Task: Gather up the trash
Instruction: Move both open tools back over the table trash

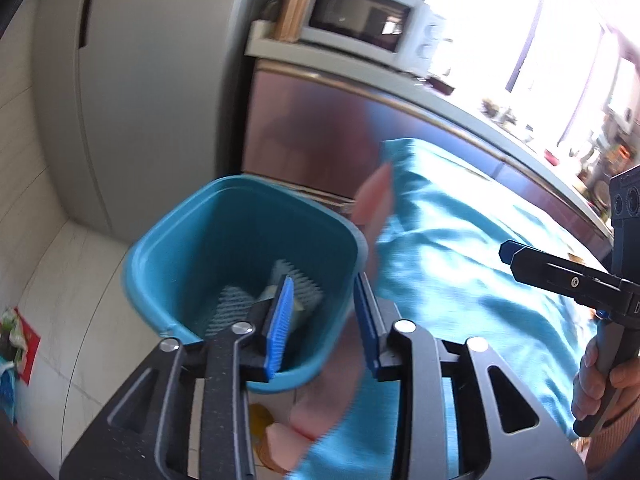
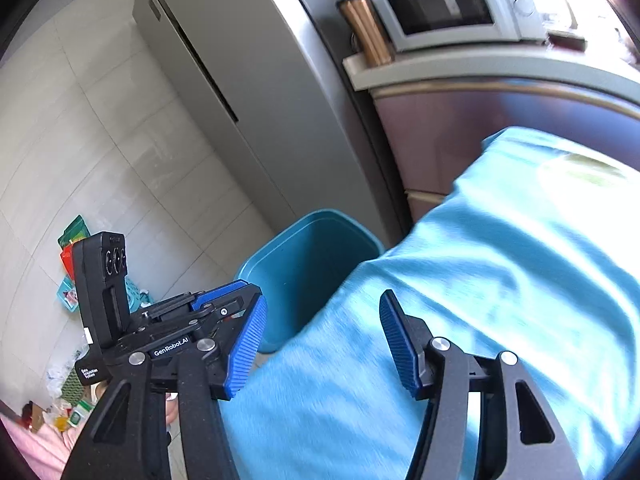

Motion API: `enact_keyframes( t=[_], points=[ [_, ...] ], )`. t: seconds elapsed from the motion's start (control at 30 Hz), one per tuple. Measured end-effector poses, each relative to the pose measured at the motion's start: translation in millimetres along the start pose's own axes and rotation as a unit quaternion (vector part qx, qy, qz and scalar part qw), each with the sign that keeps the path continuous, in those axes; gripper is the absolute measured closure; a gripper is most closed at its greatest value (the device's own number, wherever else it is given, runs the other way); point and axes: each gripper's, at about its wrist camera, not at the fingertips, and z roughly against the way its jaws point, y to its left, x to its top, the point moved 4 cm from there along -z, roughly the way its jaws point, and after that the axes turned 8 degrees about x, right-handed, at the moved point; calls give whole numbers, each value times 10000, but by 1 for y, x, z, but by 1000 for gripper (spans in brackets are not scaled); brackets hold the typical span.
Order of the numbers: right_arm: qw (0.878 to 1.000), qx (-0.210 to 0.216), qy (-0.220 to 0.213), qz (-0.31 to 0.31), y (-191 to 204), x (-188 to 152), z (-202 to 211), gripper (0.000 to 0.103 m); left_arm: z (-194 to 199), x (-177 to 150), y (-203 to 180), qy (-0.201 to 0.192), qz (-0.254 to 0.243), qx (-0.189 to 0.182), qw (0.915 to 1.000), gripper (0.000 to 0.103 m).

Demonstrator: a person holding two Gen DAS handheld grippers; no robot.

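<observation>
Below my left gripper [image 1: 320,312], jaws parted and empty, crumpled wrappers [image 1: 276,300] lie in the teal bin [image 1: 168,256]: light, soft, pinchable anywhere. Right gripper [image 2: 320,344] hangs released over the blue-clothed table [image 2: 500,260].

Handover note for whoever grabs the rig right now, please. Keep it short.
Left gripper: jaws apart over the teal bin, nothing pressed between the pads; a blurred pink piece sits by the bin's rim.
Right gripper: open, empty, over the blue cloth.
Done: some trash already lies in the bin.
Left: packets and wrappers on the floor past the left gripper, plus more by the wall.
</observation>
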Motion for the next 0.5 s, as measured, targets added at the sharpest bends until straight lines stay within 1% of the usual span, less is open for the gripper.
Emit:
enact_keyframes(
  t=[0.2, 0.33, 0.5],
  points=[
    [9988, -308, -384, 48, -9, -15, 56, 46, 13, -3, -58, -76, -434, -560, 9975, 66],
    [9954, -713, -643, -45, -21, -31, 98, 46, 15, -11, -101, -1, -752, -938, 9928, 66],
    [9867, -1278, -944, -336, -45, -59, 151, 46, 13, -26, -157, 162, -1127, -1343, 9844, 65]
  ],
)
